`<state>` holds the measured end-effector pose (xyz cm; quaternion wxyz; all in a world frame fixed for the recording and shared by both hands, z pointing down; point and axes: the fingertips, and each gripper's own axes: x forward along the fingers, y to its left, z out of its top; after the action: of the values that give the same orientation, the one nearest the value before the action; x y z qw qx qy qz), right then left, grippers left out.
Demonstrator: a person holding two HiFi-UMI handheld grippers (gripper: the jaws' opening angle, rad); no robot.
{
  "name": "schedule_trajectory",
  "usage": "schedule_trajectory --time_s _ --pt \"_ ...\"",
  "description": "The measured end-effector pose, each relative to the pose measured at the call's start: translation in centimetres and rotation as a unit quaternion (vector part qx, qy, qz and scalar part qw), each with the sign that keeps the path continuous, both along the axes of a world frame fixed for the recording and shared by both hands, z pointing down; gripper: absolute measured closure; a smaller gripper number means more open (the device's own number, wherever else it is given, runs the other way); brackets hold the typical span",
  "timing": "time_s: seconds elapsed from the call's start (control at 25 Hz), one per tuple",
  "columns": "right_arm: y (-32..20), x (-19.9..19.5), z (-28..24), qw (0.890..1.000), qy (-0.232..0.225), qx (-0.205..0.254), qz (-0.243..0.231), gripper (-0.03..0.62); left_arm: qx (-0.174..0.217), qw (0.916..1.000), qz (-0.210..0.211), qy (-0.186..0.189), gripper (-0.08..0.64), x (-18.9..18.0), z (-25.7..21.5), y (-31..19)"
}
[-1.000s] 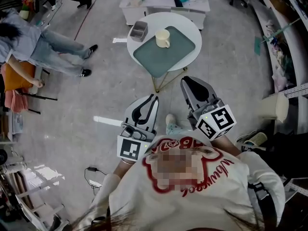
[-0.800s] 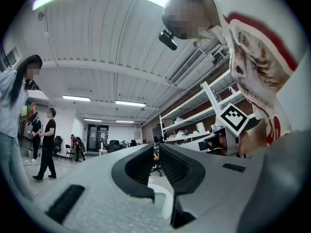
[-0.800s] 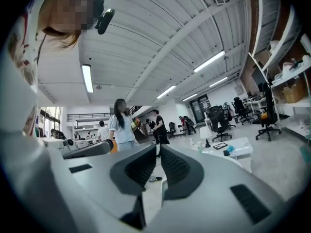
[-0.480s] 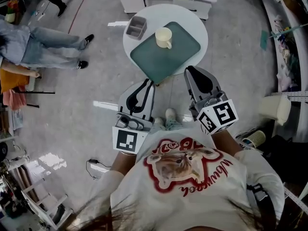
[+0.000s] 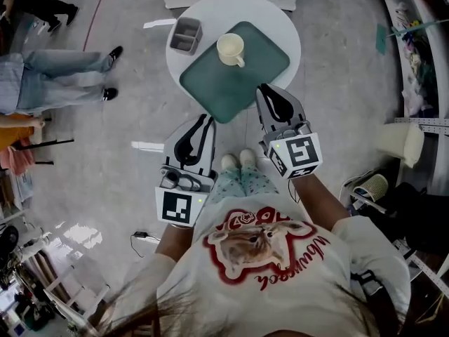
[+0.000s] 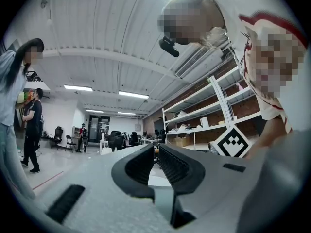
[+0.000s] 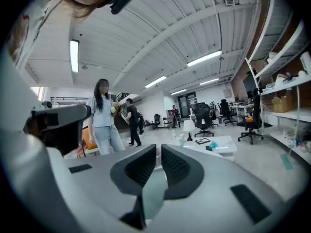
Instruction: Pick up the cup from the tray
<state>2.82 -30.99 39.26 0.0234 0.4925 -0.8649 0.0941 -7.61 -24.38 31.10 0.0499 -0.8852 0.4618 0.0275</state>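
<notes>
The cup (image 5: 230, 48) stands upright on the tray (image 5: 224, 83) on the round bench (image 5: 210, 9). The left tool (image 5: 202, 121) and right tool (image 5: 270, 95), jaws pressed together, hold nothing. The cup looks light, rigid, smooth and perhaps breakable, so pinch its wall at the rim.

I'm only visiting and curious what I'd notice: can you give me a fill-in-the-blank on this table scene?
The cup stands on the green ____.
The round table is coloured ____.
In the head view, the grey bin sits to the cup's ____.
The left gripper and right gripper hold ____ between their fingers.
Missing words: tray, white, left, nothing.
</notes>
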Motion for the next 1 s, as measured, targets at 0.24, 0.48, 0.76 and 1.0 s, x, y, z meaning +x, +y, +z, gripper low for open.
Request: schedule_trajectory --time_s 0.24,0.48,0.76,1.0 --pt "-3.7 -0.9 4.8 0.998 0.028 -0.032 0.038 0.543 -0.011 0.9999 -0.002 0.003 0.514 -0.8 0.9 -0.7" --pt "-6.6 -1.9 8.9 0.994 0.057 -0.068 0.056 0.54 -0.023 0.9995 -0.016 0.01 0.514 -2.0 1.5 0.1" --pt "-9.1 -2.8 12.3 0.991 0.09 -0.087 0.05 0.518 -0.031 0.9989 -0.034 0.006 0.514 -3.8 2.0 0.4" --pt "-10.4 -2.9 14.9 0.985 0.109 -0.116 0.065 0.518 -0.035 0.9985 -0.041 0.003 0.514 -4.3 2.2 0.8"
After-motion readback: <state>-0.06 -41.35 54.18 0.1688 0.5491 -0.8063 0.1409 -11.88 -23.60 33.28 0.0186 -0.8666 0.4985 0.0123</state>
